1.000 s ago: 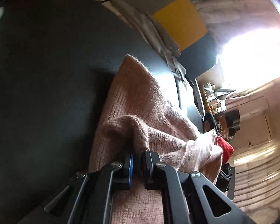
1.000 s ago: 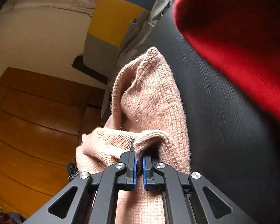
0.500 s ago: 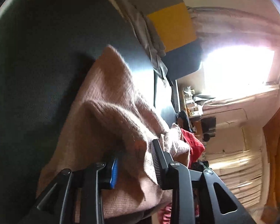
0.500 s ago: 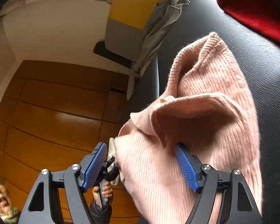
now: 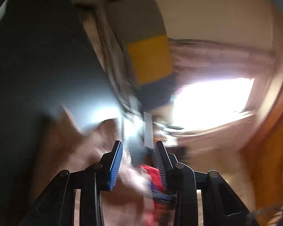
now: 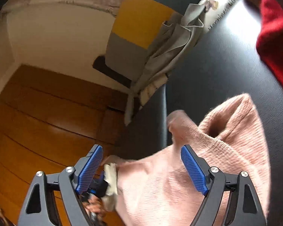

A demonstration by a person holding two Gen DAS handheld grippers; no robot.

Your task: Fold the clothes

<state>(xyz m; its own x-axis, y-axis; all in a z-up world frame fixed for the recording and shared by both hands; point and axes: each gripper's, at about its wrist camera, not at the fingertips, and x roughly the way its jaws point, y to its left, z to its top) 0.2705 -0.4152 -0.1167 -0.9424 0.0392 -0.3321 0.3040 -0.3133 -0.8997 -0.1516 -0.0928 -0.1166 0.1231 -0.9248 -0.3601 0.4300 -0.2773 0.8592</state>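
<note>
The right gripper [image 6: 141, 171] stands with its blue pads [image 6: 193, 171] spread wide and nothing between them. The pink knit sweater [image 6: 226, 150] lies slack on the dark tabletop [image 6: 217, 66], filling the view from 3 to 6 o'clock; one peaked fold points toward 2 o'clock. The table's rounded edge [image 6: 163, 113] runs up the middle, and the sweater's hem overhangs it at about 6 o'clock. Left of that edge, from 7 to 10 o'clock, the wooden floor [image 6: 37, 122] is open room. Bare tabletop stretches from 12 to 2 o'clock, bounded by a red garment [image 6: 273, 43] at 2 o'clock and a grey cloth [image 6: 171, 56] draped over the far edge at 12 o'clock.

The left wrist view is badly smeared. The left gripper [image 5: 138, 157] shows a clear gap between its pads [image 5: 116, 165], holding nothing; the pink sweater is a blur at 7 to 8 o'clock, and dark tabletop fills 9 to 11 o'clock.

A second ago both grippers were clamped on folds of the sweater. Half a second ago both had opened, with knit still bunched between the pads. Now the cloth has dropped clear of both, and the left gripper has swung away from it.
</note>
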